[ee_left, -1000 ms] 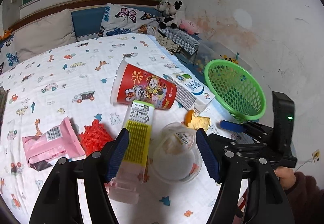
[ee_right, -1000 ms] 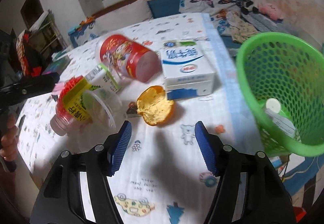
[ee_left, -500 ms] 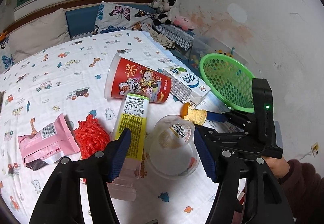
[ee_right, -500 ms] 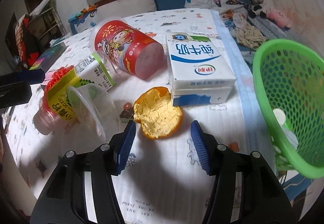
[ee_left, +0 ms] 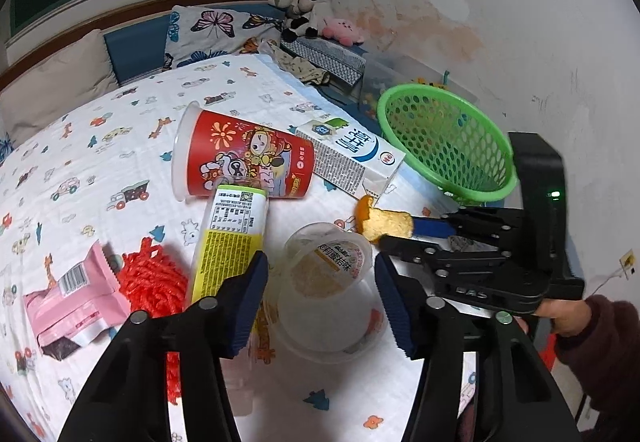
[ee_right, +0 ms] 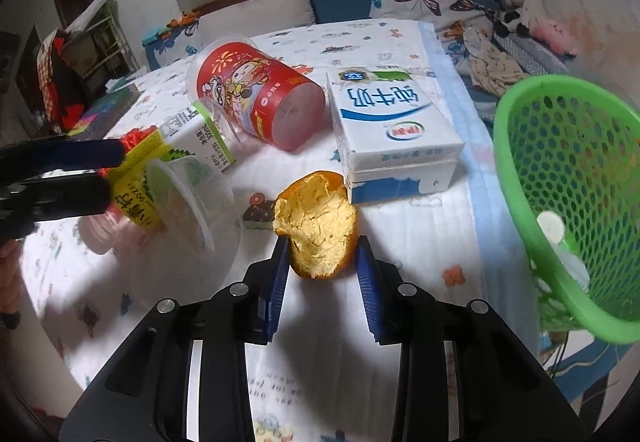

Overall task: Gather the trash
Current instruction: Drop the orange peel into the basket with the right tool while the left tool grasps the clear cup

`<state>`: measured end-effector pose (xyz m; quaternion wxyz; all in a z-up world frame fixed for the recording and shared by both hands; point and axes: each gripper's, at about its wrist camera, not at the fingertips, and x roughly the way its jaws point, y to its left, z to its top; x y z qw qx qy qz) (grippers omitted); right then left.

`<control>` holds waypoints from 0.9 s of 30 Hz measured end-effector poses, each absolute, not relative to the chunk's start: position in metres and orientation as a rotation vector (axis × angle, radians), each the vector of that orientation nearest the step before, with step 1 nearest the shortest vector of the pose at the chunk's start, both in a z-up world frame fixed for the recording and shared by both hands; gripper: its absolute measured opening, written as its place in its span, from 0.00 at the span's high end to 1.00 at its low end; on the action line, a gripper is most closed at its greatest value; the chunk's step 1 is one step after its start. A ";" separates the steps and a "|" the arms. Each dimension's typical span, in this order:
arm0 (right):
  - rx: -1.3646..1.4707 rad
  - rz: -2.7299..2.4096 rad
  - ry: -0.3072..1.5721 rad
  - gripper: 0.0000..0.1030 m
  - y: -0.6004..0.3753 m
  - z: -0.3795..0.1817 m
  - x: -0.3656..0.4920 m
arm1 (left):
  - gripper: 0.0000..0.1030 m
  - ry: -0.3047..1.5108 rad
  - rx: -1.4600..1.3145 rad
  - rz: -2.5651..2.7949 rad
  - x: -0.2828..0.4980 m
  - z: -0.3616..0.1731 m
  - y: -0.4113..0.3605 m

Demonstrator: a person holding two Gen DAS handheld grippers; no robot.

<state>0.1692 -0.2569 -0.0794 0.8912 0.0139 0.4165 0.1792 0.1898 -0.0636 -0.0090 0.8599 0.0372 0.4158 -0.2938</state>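
Trash lies scattered on a printed sheet. At the far left of the left wrist view sits a pink packet, with red shreds just beside it. Next comes a bottle with a yellow label, lying flat with one end against a red cup tipped on its side. The left gripper hovers with jaws wide apart over a clear tub, one finger over the bottle, the other past the tub's right edge; contact cannot be told. Right of the cup lies a milk carton, and beyond it, at the bed's edge, a green basket tilts.

In the right wrist view the right gripper has its blue fingers on either side of an orange peel, close against it, apparently pinching it. The peel sits just in front of the carton, with the tub to its left and the basket, holding a white-capped item, to its right.
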 end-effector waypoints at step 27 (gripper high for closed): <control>0.124 0.308 0.790 0.68 -0.310 -0.039 0.113 | 0.95 0.901 0.199 -0.540 0.210 -0.032 -0.084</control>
